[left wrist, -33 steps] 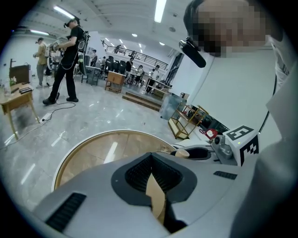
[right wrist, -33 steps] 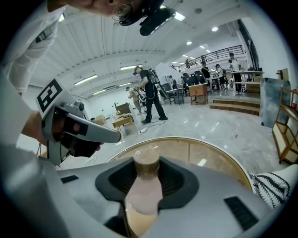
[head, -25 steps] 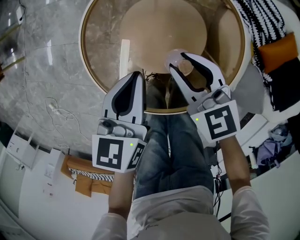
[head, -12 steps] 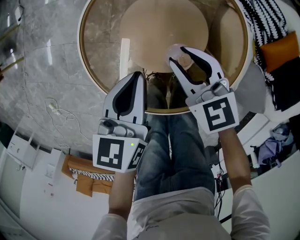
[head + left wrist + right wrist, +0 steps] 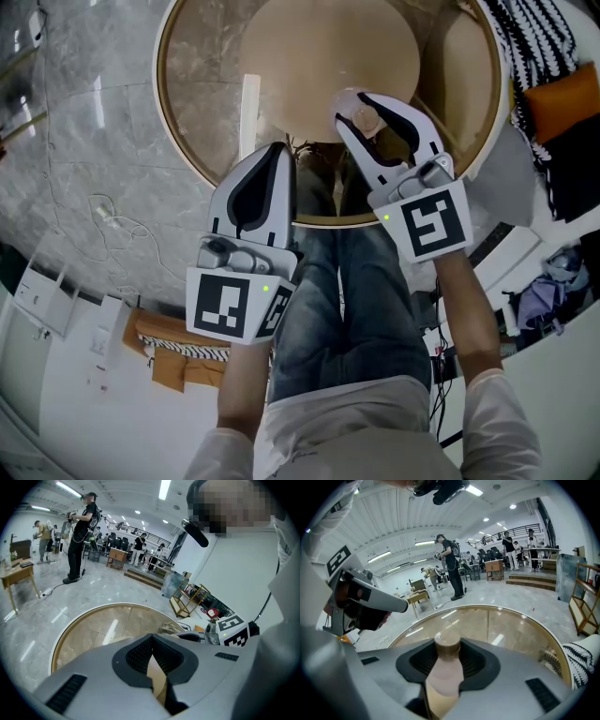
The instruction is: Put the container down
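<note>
– Head view: what has your right gripper [image 5: 360,107] got?
– Its jaws are clamped on the container [image 5: 357,119], a pale bottle with a brown cap. You hold it over the round glass table [image 5: 165,103], just inside the near rim.
– Is the bottle down on the glass?
– Neither view settles that. Your right gripper view shows it wedged between both jaws, cap end out past them, with the glass top beyond.
– And your left gripper [image 5: 272,156]?
– Jaws together, nothing between them. Its tip sits at the table's near edge, beside the right gripper and clear of it. Your jeans [image 5: 319,309] fill the space below both.
</note>
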A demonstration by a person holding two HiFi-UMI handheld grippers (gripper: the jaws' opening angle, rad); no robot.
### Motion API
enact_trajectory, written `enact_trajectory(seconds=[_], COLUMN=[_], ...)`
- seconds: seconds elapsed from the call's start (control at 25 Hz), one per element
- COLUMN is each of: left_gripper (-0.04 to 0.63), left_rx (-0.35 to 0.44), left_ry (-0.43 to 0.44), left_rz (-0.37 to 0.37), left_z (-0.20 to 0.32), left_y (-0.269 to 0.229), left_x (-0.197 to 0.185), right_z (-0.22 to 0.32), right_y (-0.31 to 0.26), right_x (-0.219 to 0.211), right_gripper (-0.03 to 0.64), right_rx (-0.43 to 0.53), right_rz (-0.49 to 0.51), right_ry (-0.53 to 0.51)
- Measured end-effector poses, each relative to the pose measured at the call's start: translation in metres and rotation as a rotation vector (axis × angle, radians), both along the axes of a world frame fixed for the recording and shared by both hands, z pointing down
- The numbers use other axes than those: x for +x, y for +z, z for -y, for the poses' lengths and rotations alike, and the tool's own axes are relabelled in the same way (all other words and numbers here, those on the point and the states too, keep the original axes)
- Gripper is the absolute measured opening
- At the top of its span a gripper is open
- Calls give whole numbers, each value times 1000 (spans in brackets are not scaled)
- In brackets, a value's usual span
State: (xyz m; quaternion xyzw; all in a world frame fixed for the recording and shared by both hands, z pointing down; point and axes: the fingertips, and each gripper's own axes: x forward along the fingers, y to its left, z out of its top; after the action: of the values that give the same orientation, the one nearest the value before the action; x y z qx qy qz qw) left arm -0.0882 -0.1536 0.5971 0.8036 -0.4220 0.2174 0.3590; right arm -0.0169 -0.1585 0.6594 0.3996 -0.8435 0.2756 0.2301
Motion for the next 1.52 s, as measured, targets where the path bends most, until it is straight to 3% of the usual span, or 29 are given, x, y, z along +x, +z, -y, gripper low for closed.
enact_trajectory(seconds=[0.64, 1.52], left_gripper=[18, 18], left_rx=[22, 22], left_ry=[79, 66], left_rz=[21, -8], left_z=[-10, -25], left_y=[1, -5], left_x=[16, 7], right_z=[-7, -19], right_y=[13, 17], right_x=[-1, -6], right_gripper=[143, 144], right_rx=[62, 128], right_rz=[-65, -160], right_ry=[-38, -67])
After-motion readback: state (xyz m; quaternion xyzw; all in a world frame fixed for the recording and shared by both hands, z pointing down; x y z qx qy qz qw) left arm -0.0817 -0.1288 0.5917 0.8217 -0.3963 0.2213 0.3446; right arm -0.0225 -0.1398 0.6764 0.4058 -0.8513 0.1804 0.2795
